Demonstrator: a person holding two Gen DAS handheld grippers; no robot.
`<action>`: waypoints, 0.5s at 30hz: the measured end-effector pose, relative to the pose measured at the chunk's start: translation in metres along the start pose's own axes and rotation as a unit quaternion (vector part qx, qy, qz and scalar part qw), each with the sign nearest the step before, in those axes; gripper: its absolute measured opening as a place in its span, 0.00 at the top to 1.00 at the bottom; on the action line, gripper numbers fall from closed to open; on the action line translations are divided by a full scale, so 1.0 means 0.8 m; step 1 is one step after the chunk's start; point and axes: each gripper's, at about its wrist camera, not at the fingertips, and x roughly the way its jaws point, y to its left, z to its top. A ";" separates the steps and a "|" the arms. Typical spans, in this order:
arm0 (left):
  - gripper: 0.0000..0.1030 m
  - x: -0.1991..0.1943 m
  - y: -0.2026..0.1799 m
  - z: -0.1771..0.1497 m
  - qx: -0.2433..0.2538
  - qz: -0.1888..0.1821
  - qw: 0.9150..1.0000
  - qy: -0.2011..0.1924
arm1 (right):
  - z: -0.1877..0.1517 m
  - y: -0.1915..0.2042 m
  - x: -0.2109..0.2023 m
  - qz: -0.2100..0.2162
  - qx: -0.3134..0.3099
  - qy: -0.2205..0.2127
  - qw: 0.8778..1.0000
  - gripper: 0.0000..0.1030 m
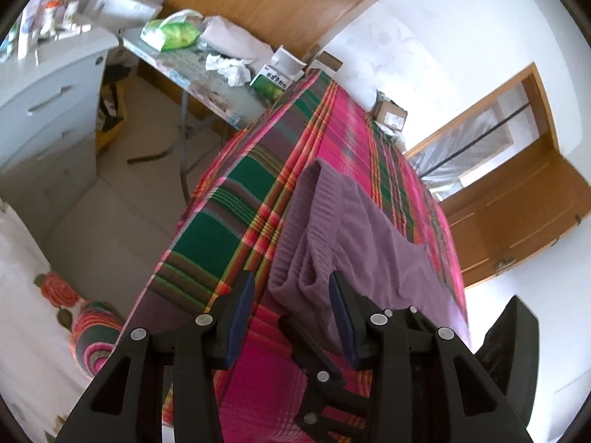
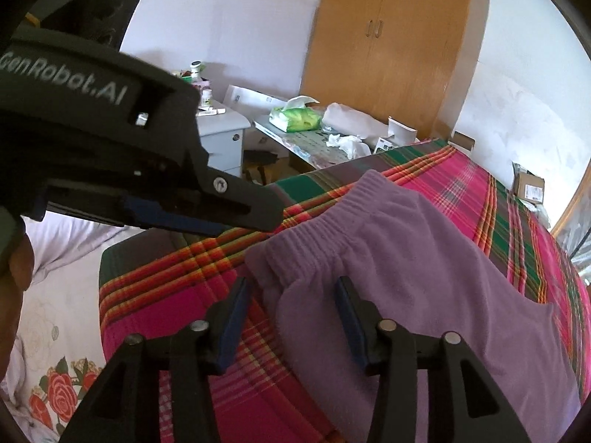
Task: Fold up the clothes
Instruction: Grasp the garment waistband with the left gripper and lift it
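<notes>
A purple fleece garment (image 1: 369,243) with a ribbed elastic waistband (image 2: 314,217) lies on a pink and green plaid bedspread (image 2: 166,295). In the left wrist view my left gripper (image 1: 293,295) stands open, and the bunched end of the waistband sits between its blue pads without being pressed. My right gripper (image 2: 291,299) is also open, low over a fold of the purple fabric (image 2: 424,258) near the waistband. The left gripper (image 2: 255,217) shows side-on at the upper left of the right wrist view, its tip just beside the waistband.
Beyond the bed stands a folding table (image 1: 207,85) with a green tissue pack (image 2: 295,116), crumpled paper and small boxes. A white drawer cabinet (image 1: 48,103), a wooden wardrobe (image 2: 388,48) and a cardboard box (image 1: 389,114) are nearby. White rose-print bedding (image 2: 55,332) lies at the left.
</notes>
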 end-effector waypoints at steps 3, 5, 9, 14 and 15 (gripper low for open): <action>0.58 0.004 0.001 0.007 -0.008 -0.005 1.000 0.007 | -0.001 -0.005 -0.001 0.008 0.012 -0.002 1.000 0.69; 0.58 0.007 -0.002 0.012 -0.008 -0.007 1.000 0.010 | -0.003 -0.007 -0.004 0.004 0.017 -0.009 1.000 0.83; 0.57 0.013 -0.003 0.017 -0.022 -0.024 0.999 0.023 | -0.006 -0.014 -0.014 -0.003 0.036 -0.028 0.999 0.90; 0.51 0.026 0.002 0.026 -0.062 -0.056 0.996 0.043 | -0.014 -0.023 -0.036 0.000 0.055 -0.069 0.996 0.92; 0.42 0.029 0.003 0.028 -0.070 -0.062 0.994 0.048 | -0.014 -0.024 -0.041 0.000 0.056 -0.078 0.995 0.92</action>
